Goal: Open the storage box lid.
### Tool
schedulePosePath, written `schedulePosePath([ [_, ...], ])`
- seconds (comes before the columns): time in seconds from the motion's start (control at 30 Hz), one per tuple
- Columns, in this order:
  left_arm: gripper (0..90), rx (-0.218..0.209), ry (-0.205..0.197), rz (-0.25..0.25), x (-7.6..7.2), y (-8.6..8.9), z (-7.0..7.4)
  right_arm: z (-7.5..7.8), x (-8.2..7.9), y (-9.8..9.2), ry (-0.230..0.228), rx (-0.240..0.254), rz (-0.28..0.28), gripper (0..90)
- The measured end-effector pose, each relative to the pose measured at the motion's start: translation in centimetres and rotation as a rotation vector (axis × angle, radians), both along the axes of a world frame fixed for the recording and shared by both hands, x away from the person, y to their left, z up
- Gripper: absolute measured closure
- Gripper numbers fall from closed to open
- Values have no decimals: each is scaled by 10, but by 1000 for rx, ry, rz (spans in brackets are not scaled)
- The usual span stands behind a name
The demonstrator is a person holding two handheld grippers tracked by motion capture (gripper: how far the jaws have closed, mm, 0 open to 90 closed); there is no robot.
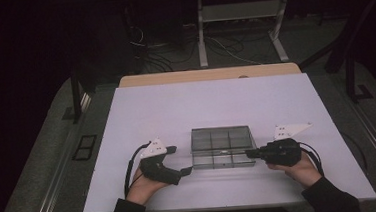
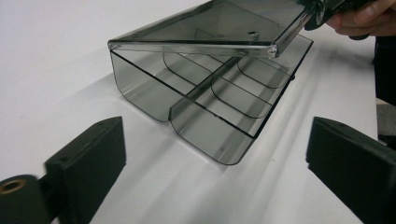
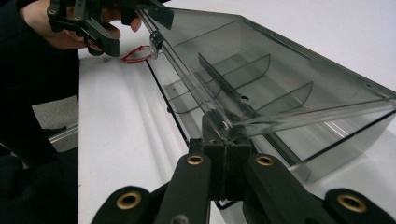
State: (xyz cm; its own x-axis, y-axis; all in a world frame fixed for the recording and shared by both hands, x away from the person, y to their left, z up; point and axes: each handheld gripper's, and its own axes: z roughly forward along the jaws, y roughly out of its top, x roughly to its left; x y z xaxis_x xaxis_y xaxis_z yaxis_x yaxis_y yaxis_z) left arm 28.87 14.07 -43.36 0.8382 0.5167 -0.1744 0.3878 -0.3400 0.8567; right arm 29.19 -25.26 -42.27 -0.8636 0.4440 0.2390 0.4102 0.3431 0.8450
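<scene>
**Lid corner pinched, left jaws wide**

Black jaws of the right gripper [image 3: 226, 149] sit closest to the lens in the right gripper view, pressed together on the near corner of the clear smoky plastic lid [image 3: 280, 60], which is raised at a slant above its box. Below it, the transparent grey compartment box [image 1: 223, 152] rests on the white table [image 1: 151, 108], near the front edge and between the two hands. Curved dividers split the inside into cells; their contents are hard to make out through the tinted walls. In the left gripper view, the left gripper [image 2: 215, 154] stands with its jaws far apart, just beside the box's end and touching nothing; both jaws are cut off by the frame. A small red loop [image 3: 135, 55] lies on the table by the left hand [image 1: 142, 187], too small to identify. Beyond the table, the floor sinks into darkness.
</scene>
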Motion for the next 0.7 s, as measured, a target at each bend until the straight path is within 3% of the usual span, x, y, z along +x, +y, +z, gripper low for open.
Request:
schedulePosePath([
  [0.23,0,13,-1,-9,-1,-2,0,3,1,3,1,12,6,893],
  [0.7,0,-7,-10,-3,-2,-1,1,6,5,3,-11,11,9,893],
])
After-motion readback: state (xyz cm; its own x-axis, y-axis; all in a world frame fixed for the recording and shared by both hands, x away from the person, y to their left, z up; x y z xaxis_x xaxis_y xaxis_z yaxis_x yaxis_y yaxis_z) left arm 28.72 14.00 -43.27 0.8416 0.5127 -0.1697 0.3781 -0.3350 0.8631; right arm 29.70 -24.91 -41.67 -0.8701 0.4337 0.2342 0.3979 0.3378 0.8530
